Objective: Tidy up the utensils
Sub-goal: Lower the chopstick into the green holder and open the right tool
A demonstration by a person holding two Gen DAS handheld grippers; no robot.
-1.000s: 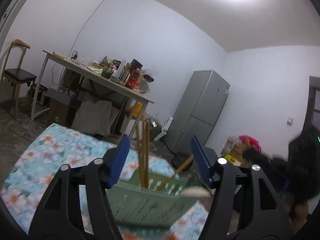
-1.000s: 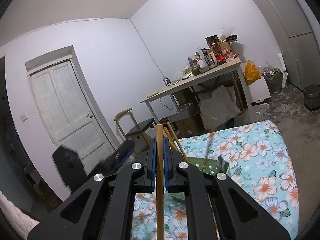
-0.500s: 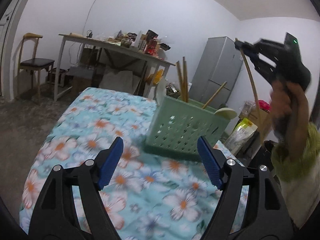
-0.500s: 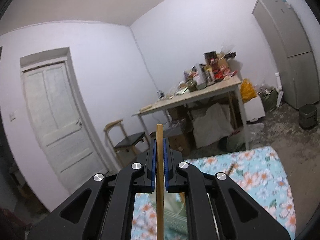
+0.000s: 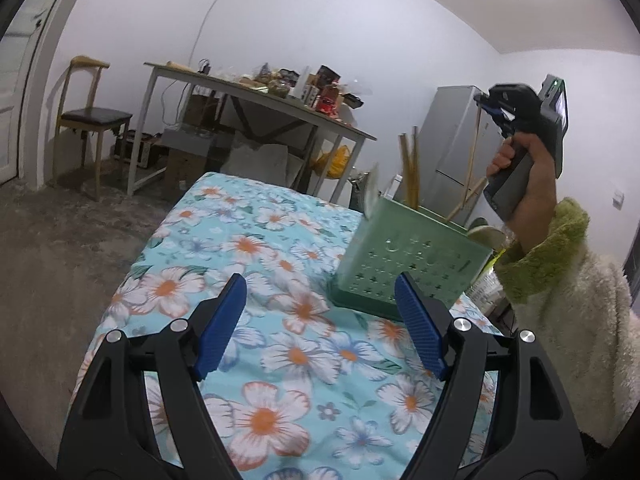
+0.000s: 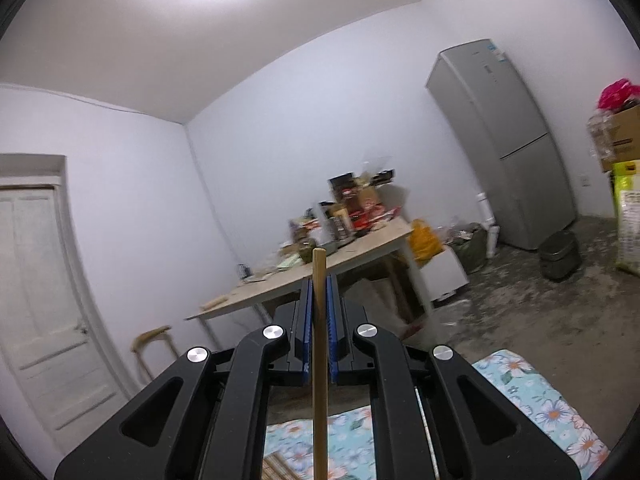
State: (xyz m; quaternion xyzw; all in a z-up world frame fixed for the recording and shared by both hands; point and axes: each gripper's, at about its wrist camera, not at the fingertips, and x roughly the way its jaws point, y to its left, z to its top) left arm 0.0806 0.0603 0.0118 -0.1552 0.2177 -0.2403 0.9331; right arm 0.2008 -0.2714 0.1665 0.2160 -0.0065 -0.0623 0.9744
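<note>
While the right tongs (image 6: pixel 319 312) clench a single wooden chopstick (image 6: pixel 319 360) high over the green basket (image 5: pixel 408 268), held near upright so it can drop in beside the other chopsticks (image 5: pixel 410 172), the left tongs (image 5: pixel 320 320) hover released and empty above the near flowered surface (image 5: pixel 248 280), probably ready to steady the basket standing at its far right.

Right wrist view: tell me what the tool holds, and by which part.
The right tool is shut on a single wooden chopstick, gripped near its upper end, with a short tip above the pads. The left tool is open, holding nothing.
</note>
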